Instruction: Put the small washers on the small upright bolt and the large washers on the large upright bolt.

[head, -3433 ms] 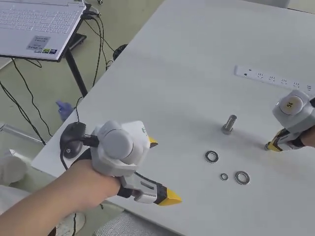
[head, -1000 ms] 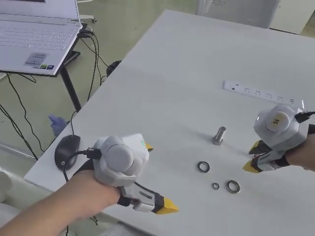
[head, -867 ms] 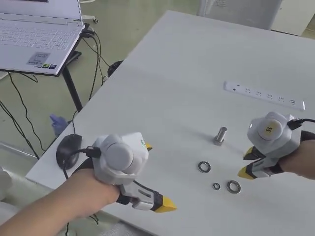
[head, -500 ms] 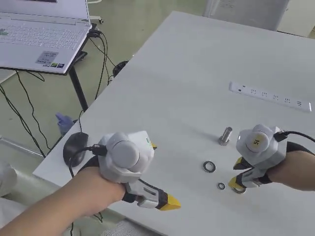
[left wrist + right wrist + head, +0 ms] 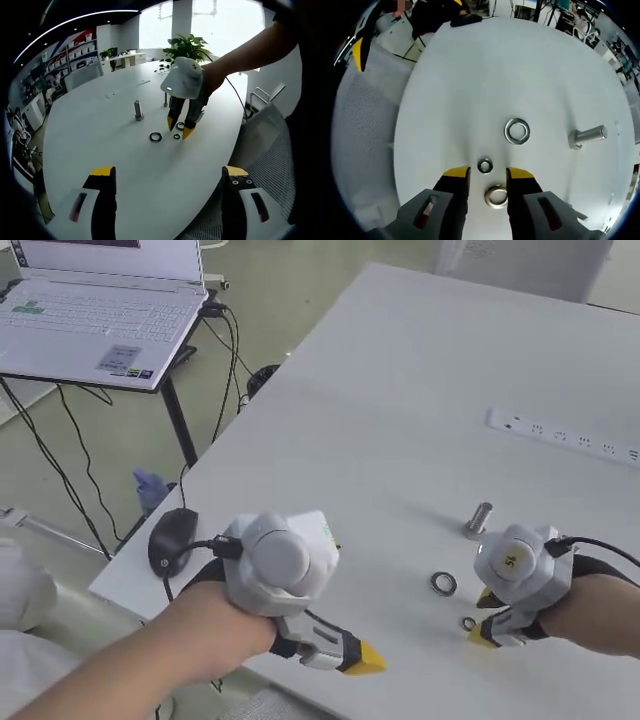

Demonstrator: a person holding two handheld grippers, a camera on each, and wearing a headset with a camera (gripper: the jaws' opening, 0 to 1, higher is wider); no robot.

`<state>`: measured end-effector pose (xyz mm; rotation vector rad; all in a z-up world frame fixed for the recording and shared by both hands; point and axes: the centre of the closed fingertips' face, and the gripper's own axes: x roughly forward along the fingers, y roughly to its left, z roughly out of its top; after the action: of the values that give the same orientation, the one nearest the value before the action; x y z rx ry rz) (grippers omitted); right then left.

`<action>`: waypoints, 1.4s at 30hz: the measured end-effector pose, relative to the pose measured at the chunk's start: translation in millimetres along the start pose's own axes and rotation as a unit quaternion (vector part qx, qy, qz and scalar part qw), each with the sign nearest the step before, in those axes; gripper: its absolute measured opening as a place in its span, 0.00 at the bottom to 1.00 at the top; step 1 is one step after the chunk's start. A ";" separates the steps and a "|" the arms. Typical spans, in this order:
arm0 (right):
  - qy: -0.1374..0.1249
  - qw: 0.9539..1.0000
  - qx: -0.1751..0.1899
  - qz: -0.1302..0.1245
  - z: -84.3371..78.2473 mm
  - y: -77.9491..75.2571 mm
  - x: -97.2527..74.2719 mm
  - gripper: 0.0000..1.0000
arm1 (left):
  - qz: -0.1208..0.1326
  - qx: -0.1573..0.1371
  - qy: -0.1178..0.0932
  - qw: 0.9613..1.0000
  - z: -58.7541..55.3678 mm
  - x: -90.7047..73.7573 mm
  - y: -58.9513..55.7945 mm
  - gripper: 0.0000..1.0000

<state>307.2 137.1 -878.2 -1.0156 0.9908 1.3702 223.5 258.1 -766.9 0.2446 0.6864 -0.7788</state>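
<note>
Yellow-tipped left tool (image 5: pixel 167 172): jaws wide apart, empty, hanging over the near table (image 5: pixel 400 390) edge.

Next, right tool (image 5: pixel 489 173): since 3.4 s ago it has come in from 3 o'clock and dropped onto the washers. Jaws now part open, straddling the nearest large washer (image 5: pixel 496 196), not clamped.

Judged: pick of the first large washer is starting; none threaded yet.

Past the tips at 12 o'clock, small washer (image 5: pixel 485 165); second large washer (image 5: pixel 516 130) farther, 1 o'clock; large bolt (image 5: pixel 587 136) upright, bare, 2 o'clock. Washers and bolt unmoved.

Probable small bolt (image 5: pixel 165 101): thin upright pin behind the right tool in the left gripper view.

Writing: yellow sticker (image 5: pixel 512 560) on the right tool's cap reads "15".

Far: strip (image 5: pixel 560 437) at 1 o'clock, laptop (image 5: pixel 100 310) at 10 o'clock; its labels illegible.
</note>
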 end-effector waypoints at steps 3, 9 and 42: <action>0.003 1.000 -0.002 -0.003 0.1 -0.6 -0.3 0.29 | -0.001 -0.001 -0.002 1.000 0.5 -0.7 0.1 0.86; 0.004 1.000 -0.007 -0.010 0.0 -0.1 -0.7 0.28 | 0.001 -0.002 -0.004 1.000 0.4 -1.9 1.8 0.86; 0.038 0.999 -0.001 -0.005 2.1 3.4 0.5 0.13 | 0.000 -0.010 -0.002 1.000 -3.6 -0.4 -0.7 0.81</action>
<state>303.7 139.2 -878.1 -1.0794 1.0396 1.3329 221.1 259.4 -769.3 0.2242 0.6908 -0.7710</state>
